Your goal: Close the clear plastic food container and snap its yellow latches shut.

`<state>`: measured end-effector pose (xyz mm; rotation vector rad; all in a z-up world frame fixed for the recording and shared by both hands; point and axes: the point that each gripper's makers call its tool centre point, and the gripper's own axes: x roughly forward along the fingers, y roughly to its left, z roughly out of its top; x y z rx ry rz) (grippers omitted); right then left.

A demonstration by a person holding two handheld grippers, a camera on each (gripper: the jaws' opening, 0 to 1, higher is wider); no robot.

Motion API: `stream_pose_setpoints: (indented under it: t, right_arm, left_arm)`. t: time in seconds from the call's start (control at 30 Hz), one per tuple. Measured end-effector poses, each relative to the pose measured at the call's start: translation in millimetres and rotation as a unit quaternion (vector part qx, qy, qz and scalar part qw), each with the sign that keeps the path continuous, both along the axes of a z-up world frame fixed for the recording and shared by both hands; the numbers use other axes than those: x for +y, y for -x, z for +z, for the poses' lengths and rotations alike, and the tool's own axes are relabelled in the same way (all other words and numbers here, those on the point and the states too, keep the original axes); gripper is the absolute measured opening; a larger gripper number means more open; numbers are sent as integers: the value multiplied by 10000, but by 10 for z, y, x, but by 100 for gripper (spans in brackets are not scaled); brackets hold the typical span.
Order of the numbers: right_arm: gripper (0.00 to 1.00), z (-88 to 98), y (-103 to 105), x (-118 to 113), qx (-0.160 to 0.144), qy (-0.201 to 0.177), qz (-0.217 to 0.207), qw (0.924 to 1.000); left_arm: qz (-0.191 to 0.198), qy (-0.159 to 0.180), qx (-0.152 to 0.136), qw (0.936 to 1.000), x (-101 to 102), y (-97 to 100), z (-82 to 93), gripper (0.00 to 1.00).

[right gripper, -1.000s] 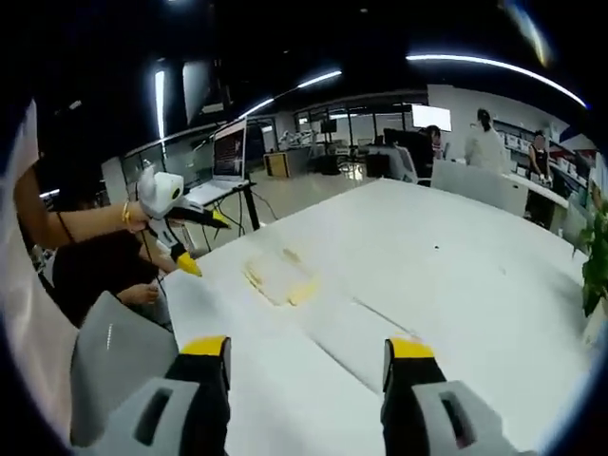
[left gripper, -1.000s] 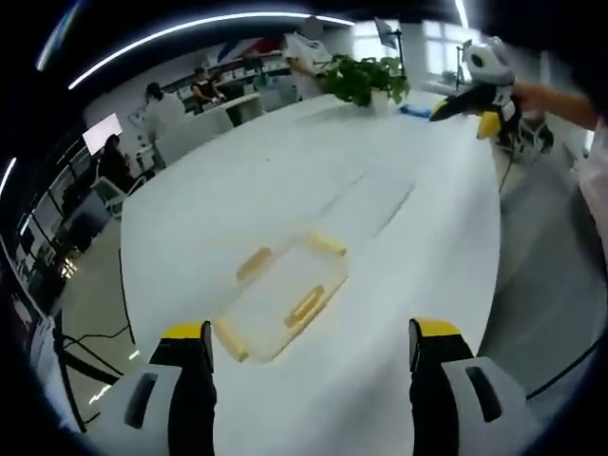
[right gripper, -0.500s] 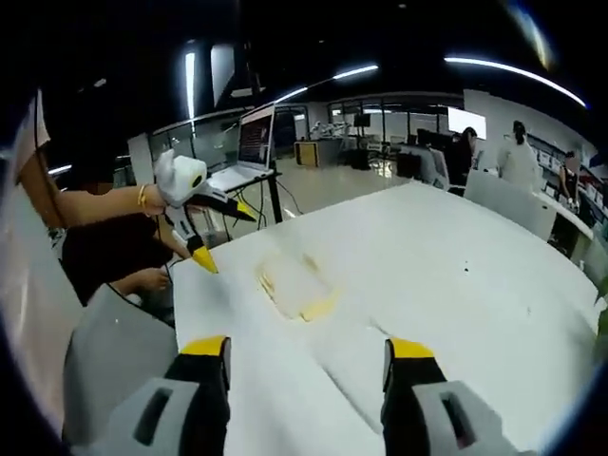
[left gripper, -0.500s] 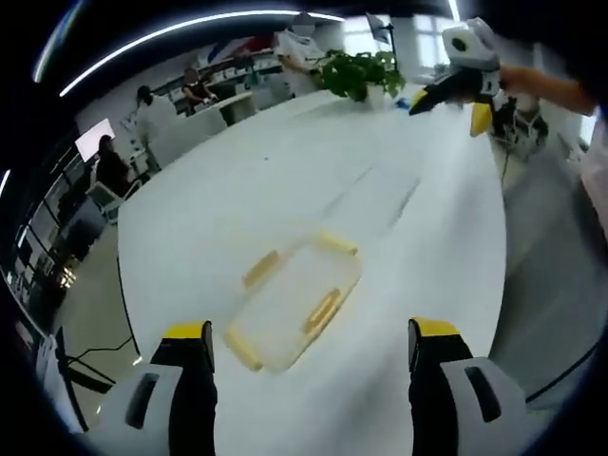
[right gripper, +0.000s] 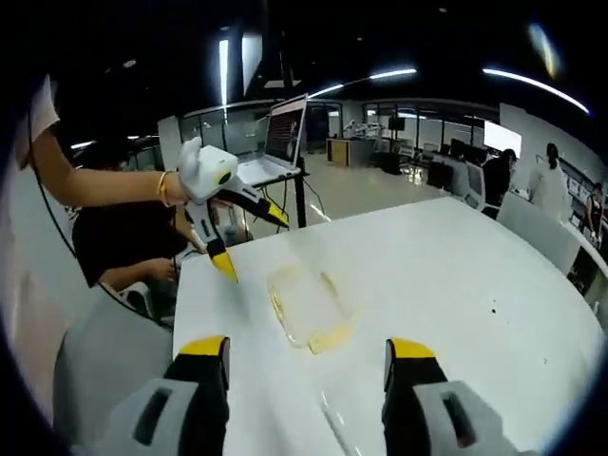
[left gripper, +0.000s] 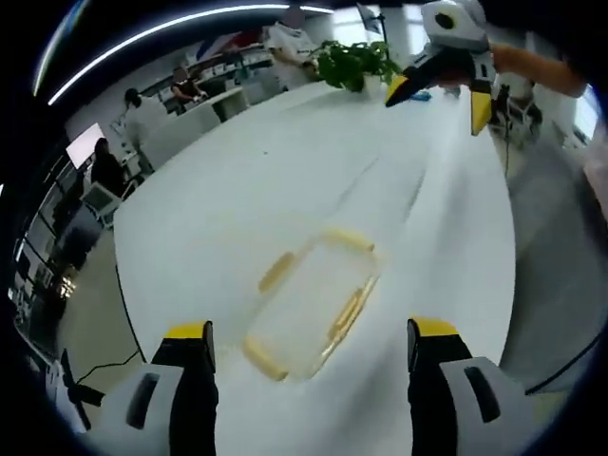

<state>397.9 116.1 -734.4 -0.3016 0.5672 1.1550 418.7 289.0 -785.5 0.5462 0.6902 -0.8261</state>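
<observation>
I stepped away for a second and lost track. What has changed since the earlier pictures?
Both grippers have drawn nearer the container: the left gripper now hangs over it, and the right gripper has swung toward it. Nothing was grasped or released. The container stays on the white table, both grippers open and empty.

An open office with desks (right gripper: pixel 446 171), ceiling light strips (left gripper: pixel 171 33) and a potted plant (left gripper: pixel 353 65).
</observation>
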Motion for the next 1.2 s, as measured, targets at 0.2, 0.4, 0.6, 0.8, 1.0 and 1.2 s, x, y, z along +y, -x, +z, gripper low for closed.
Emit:
stream_pose_setpoints:
  t: [0.2,0.4,0.6,0.8,1.0,1.2]
  right_arm:
    - [65,-125,-90,184,-41,230,189,9995]
    - [65,-209,-192,398,101,154,294,9994]
    - [65,-307,-244,512,198,174,314,9992]
    - [65,-508,-296,513,45,714,592,9957]
    - [65,-628,-330,598,156,764,695,9945]
    - [64,-826,-340,728,318,934,908,9910]
  left_arm:
    - [-166,-172,92,9997,21,-83,-87,82]
    - [-229,-298,70,9993,60,-203,-185,79]
    - [-496,-378,166,9979,21,-241,-307,78]
    - [-619,-451,225,9968,33,-273,-380,77]
    - [-709,-496,314,9958,90,-292,-443,76]
    - [-861,-578,447,9936,139,-281,-539,72]
